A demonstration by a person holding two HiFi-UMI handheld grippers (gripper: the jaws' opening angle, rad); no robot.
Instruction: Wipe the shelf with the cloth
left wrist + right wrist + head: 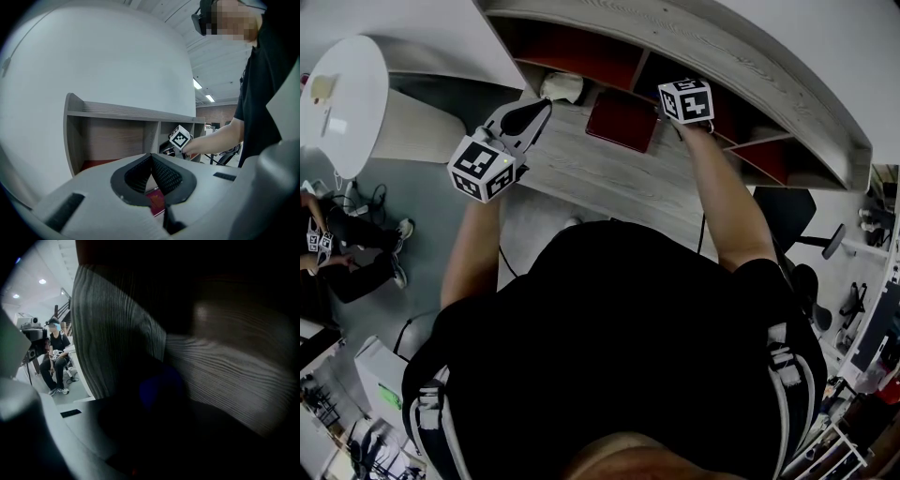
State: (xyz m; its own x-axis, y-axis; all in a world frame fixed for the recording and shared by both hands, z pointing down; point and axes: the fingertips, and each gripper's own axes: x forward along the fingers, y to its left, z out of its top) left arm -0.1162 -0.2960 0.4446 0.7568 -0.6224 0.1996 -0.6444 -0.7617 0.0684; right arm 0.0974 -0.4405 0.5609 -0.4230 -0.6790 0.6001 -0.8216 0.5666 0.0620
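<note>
A grey wooden shelf (pixel 694 42) with red-backed compartments stands on a wooden desk (pixel 581 164). My left gripper (pixel 542 106) hovers over the desk's left part, shut and holding nothing; in the left gripper view its pads (pixel 161 176) meet in front of the left compartment (pixel 112 140). My right gripper's marker cube (pixel 686 100) sits at the mouth of a middle compartment, with the jaws hidden inside. The right gripper view is dark, showing only wood grain (pixel 117 333) and a dim bluish patch (pixel 159 385). A white crumpled object (pixel 562 86), perhaps the cloth, lies by the left compartment.
A dark red flat book or pad (pixel 623 122) lies on the desk before the shelf. A round white table (pixel 342 98) stands at the left, with a seated person (pixel 342 248) on the floor side. An office chair (pixel 797 220) is at the right.
</note>
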